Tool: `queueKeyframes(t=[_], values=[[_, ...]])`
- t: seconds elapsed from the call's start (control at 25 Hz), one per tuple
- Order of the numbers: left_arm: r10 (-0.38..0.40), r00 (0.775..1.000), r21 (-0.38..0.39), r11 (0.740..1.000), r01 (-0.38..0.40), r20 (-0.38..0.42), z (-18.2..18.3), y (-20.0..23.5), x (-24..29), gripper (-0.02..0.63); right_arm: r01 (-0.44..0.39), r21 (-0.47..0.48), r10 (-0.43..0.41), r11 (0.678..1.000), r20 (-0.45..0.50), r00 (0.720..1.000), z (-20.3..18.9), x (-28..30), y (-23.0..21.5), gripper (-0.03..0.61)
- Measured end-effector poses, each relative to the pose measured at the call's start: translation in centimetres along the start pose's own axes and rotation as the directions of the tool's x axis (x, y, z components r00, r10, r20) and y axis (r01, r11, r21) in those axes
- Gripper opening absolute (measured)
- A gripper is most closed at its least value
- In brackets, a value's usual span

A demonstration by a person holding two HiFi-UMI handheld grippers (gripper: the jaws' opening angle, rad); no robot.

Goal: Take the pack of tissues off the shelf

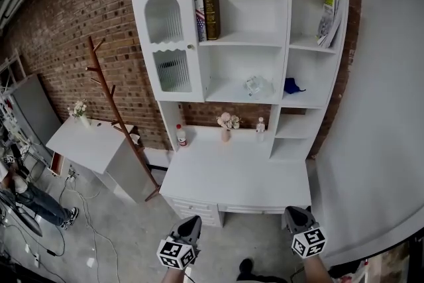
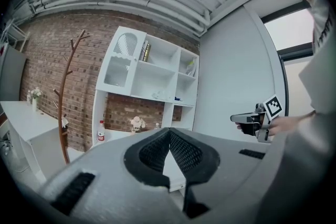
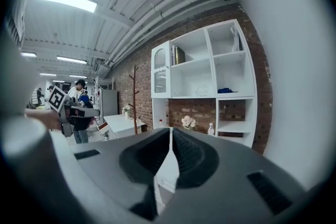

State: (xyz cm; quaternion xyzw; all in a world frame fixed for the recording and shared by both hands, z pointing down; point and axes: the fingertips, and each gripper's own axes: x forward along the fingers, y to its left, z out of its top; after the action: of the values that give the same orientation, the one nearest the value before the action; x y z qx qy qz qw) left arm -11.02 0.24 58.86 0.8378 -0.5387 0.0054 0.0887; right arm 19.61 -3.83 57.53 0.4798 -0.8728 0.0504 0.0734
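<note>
Both grippers sit low, near the front edge of the desk [image 1: 238,175] and well apart from the shelf [image 1: 225,96]; my guess is this is the approach.
Left gripper [image 1: 190,222]: jaws pressed together, nothing between them.
Right gripper [image 1: 299,213]: the same, closed and empty.
Pack of tissues [image 1: 257,85] lies on the middle shelf, near a blue cloth [image 1: 293,85]. It seems clear-wrapped, but it is too small to be sure.
The jaws will need opening before the grab.

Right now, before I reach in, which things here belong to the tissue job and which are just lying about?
Job: pack of tissues, shelf unit, left gripper, right gripper.

Lying about: books, blue cloth, flower vase, red-capped bottle, coat rack.
</note>
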Motion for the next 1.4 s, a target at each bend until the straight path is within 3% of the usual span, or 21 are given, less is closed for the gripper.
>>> queueKeyframes(t=[0.88,1.4], values=[[0.086,0.996,-0.011,0.996,-0.086,-0.021,0.8,1.7,11.0,0.025,-0.108,0.025,0.108,0.994,-0.03,0.994,0.8,10.9,-8.7,0.035],[0.073,0.997,-0.008,0.997,-0.073,-0.03,1.6,1.9,15.4,0.025,-0.111,0.034,0.112,0.993,-0.046,0.993,1.3,13.6,-11.3,0.035]])
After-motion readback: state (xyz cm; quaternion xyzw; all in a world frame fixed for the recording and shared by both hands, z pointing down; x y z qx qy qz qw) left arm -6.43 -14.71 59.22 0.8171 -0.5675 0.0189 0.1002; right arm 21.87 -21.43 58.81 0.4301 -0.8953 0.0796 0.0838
